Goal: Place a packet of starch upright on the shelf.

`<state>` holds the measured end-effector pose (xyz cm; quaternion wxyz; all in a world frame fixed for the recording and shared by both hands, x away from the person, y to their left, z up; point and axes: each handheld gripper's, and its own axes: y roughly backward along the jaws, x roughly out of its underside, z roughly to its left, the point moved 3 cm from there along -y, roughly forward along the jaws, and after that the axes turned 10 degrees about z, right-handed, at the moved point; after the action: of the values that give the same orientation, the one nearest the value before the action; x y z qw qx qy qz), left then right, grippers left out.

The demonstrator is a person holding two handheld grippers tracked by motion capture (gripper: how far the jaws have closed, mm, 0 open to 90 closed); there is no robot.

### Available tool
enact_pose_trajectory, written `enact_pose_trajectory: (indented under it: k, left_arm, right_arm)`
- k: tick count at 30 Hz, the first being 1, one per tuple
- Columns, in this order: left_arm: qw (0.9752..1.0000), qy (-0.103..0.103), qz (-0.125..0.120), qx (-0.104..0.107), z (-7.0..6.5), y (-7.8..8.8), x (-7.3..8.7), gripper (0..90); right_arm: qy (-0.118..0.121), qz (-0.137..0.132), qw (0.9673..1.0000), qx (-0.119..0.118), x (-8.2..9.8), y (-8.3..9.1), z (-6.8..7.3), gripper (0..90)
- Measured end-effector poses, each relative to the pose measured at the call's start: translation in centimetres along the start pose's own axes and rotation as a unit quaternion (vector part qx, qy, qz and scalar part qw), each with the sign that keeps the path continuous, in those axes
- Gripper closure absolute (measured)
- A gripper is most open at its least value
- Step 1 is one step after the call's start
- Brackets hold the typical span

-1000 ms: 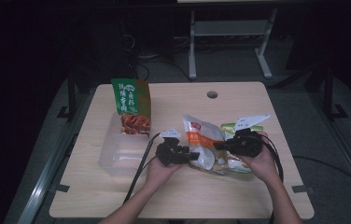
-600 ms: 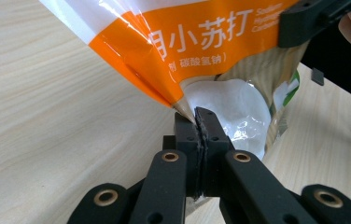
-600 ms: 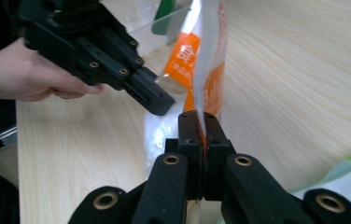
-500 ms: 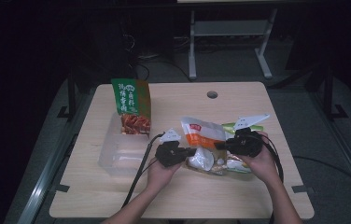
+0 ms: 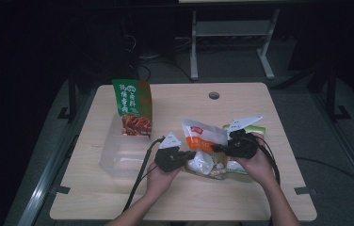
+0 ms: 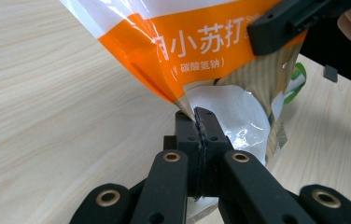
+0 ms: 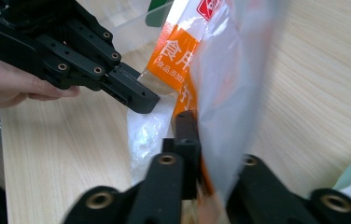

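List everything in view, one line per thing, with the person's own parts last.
Table: one, light wood, under everything.
Orange bag: one, orange, white and clear, centre right of the table, pinched between both tongs.
Green bag: one, green with a red lower part, upright at the far left, in the far end of the clear box.
Clear box: one, see-through, left of the left tongs.
Green packet: one, green and white, far side of the right hand, partly hidden.
Frame: one, grey metal, on the floor beyond the table.
Left tongs: one, black, shut on the orange bag's lower edge.
Right tongs: one, black, shut on the orange bag.
Hands: two, bare, from the bottom edge, left, right.
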<state>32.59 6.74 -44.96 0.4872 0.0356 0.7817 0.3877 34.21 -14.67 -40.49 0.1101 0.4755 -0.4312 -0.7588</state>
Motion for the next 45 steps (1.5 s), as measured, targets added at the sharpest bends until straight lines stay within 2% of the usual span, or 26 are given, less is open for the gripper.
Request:
enact_pose_trajectory:
  k: [4, 6, 7, 16, 20, 21, 27, 34, 37, 45]
  left_arm:
    - [0.9999, 0.012, 0.003, 0.010, 0.0, 0.4, 0.5, 86.0]
    - [0.9998, 0.011, 0.009, 0.013, -0.1, 0.9, 0.7, 75.9]
    - [0.9998, 0.009, 0.010, 0.015, -0.2, 1.2, 0.7, 71.6]
    - [0.9998, -0.012, 0.013, 0.003, -1.1, 3.7, 2.0, 59.4]
    - [0.9996, -0.023, 0.016, 0.003, -1.4, 4.6, 2.5, 56.1]
    - [0.9995, -0.023, 0.018, 0.009, -1.6, 4.9, 2.6, 55.1]
    - [0.9988, -0.037, 0.026, 0.015, -2.2, 5.9, 3.9, 52.5]
    - [0.9978, -0.051, 0.032, 0.027, -2.4, 7.1, 5.2, 50.8]
    - [0.9978, -0.051, 0.026, 0.032, -2.4, 7.5, 5.4, 49.7]
    - [0.9970, -0.066, 0.018, 0.037, -2.6, 8.2, 5.7, 45.9]
  right_arm:
    - [0.013, -0.001, 0.9999, -0.004, -0.2, 0.0, 0.5, 89.7]
    - [0.012, -0.005, 0.9998, -0.013, -0.2, 0.3, 0.7, 89.8]
    - [0.014, -0.012, 0.9995, -0.024, -0.2, 0.4, 0.9, 89.9]
    - [0.027, -0.017, 0.9992, -0.025, -0.8, 0.7, 2.0, 90.0]
    - [0.033, -0.020, 0.9990, -0.021, -1.2, 0.9, 2.3, 90.0]
    - [0.033, -0.020, 0.9990, -0.021, -1.2, 1.0, 2.4, 90.0]
    - [0.042, -0.020, 0.9989, -0.012, -2.0, 1.1, 2.6, 90.0]
    - [0.051, -0.015, 0.9986, -0.006, -3.6, 1.6, 3.0, 90.0]
    - [0.056, -0.018, 0.9982, -0.006, -4.4, 1.8, 3.3, 90.0]
    - [0.071, -0.027, 0.9971, -0.009, -6.6, 2.2, 4.1, 90.0]
